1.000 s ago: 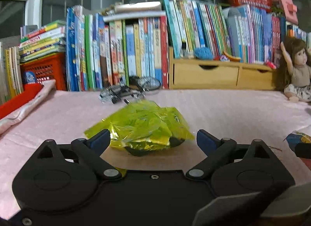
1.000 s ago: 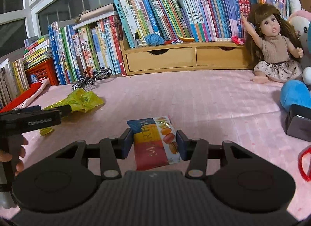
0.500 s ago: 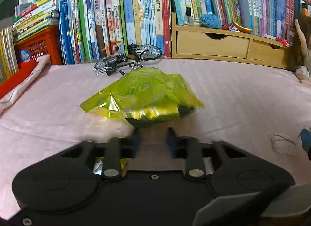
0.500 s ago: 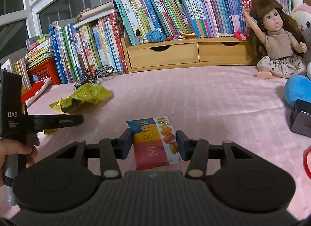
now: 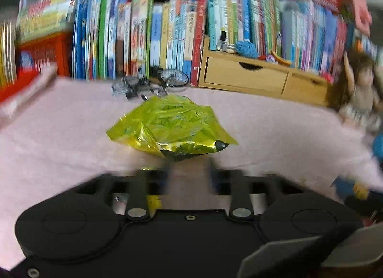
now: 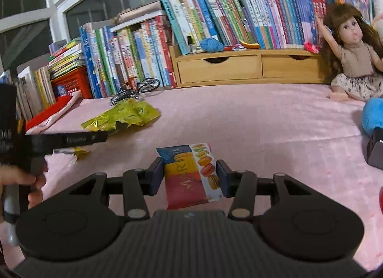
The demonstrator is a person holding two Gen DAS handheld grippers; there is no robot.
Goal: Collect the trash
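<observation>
Right gripper (image 6: pixel 189 178) clamps the macaron snack packet (image 6: pixel 189 177); left gripper (image 5: pixel 190 177) jaws just reopening, blurred, short of the yellow-green foil bag (image 5: pixel 167 127).

**Count of things on the pink desk**

Two wrappers are lying in view: one yellow-green wrapper (image 5: pixel 172 127) ahead of the left fingers, one macaron packet (image 6: pixel 191 175) sitting between the right fingers. One doll (image 6: pixel 352 55) is sitting far right. One toy bicycle (image 6: pixel 135 90) is standing beyond the wrapper. Two wooden drawers (image 6: pixel 249 67) are showing below the books.
</observation>
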